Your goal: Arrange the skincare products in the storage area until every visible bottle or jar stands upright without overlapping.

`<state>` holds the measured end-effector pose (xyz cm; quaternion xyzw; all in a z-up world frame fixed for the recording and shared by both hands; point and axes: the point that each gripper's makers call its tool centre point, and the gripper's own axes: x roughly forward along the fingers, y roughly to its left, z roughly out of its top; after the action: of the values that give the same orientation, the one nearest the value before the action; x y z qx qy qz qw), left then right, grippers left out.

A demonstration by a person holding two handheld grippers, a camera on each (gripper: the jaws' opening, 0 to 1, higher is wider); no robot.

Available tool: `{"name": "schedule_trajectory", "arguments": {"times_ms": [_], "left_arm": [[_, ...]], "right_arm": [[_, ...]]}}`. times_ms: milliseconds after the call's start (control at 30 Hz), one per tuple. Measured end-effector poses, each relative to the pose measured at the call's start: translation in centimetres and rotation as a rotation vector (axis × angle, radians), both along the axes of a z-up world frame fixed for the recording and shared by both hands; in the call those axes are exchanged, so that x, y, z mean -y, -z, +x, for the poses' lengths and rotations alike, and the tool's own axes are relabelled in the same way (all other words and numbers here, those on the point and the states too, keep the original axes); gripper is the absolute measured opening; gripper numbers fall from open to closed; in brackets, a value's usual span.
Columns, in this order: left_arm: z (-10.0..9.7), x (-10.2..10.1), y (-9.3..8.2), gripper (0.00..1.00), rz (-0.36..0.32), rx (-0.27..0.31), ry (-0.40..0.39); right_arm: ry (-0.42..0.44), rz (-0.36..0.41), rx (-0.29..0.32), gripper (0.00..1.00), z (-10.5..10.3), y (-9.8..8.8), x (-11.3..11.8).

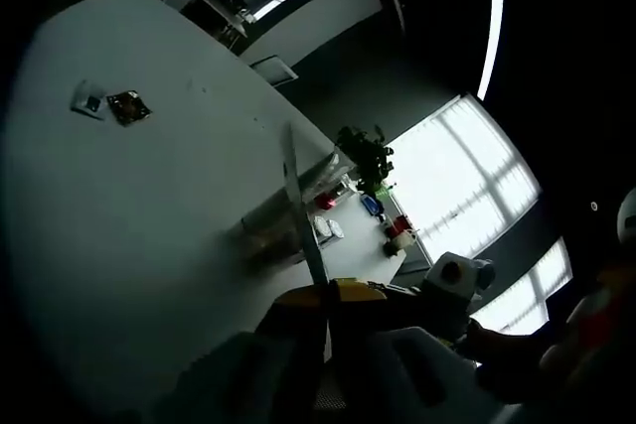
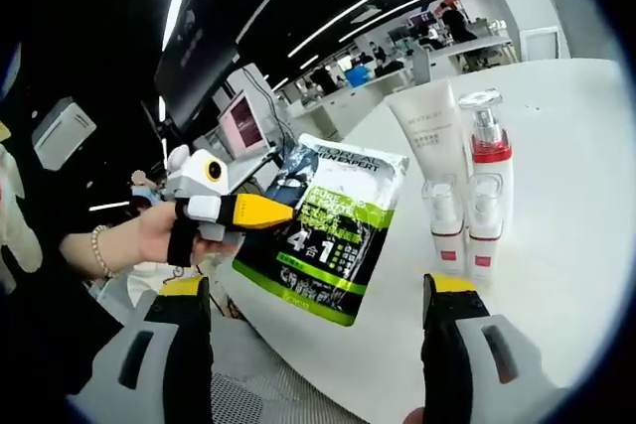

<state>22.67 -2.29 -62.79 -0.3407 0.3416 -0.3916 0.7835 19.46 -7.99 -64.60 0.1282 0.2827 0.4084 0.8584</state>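
Right gripper view: the right gripper (image 2: 318, 335) has its jaws spread wide, grey bodies with yellow-topped tips, nothing between them. Past the jaws, a round white table (image 2: 581, 235), smooth and matte. On it a glossy black-and-green skincare pouch (image 2: 323, 225) stands propped near the table edge, flat and rectangular, printed with white lettering and a large "4 1". Just right of the pouch stands a white squeeze tube (image 2: 429, 131), tapered, upright. Beside it a pump bottle (image 2: 487, 141) with a clear cap and red collar, upright. In front of these, two small clear-capped bottles (image 2: 465, 230) with white bodies and red bands stand side by side, touching or nearly so.

At the left of this view, a hand (image 2: 159, 230) with a bead bracelet holds the left gripper (image 2: 260, 211), its yellow tip touching the pouch's left edge.

Left gripper view: the left gripper's jaws are clamped on the pouch, seen edge-on as a thin reflective sheet (image 1: 303, 220). Beyond lies a wide pale tabletop (image 1: 119, 235), dim, with a small dark packet (image 1: 127, 106) and a small white tag (image 1: 87, 99) lying flat.
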Motion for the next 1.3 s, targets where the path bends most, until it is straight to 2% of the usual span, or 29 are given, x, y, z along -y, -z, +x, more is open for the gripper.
{"name": "schedule_trajectory", "arguments": {"times_ms": [233, 333, 433, 767, 1033, 1300], "left_arm": [[0.5, -0.1, 1.6, 0.00, 0.013, -0.029, -0.007], [0.7, 0.0, 2.4, 0.00, 0.041, -0.040, -0.007], [0.9, 0.1, 2.9, 0.00, 0.054, -0.045, -0.004], [1.9, 0.3, 5.3, 0.00, 0.094, -0.077, -0.002], [2.2, 0.1, 7.3, 0.00, 0.120, -0.104, -0.003], [2.6, 0.1, 8.6, 0.00, 0.135, -0.122, 0.000]], "right_arm": [[0.020, -0.018, -0.016, 0.92, 0.3, 0.9, 1.0], [0.030, -0.019, -0.023, 0.92, 0.3, 1.0, 1.3], [0.020, -0.062, -0.001, 0.93, 0.2, 1.4, 1.8], [0.037, -0.088, 0.003, 1.00, 0.4, 2.0, 2.9], [0.059, -0.107, -0.005, 1.00, 0.7, 2.1, 4.2], [0.084, -0.130, 0.002, 1.00, 1.2, 2.2, 5.6]]}}
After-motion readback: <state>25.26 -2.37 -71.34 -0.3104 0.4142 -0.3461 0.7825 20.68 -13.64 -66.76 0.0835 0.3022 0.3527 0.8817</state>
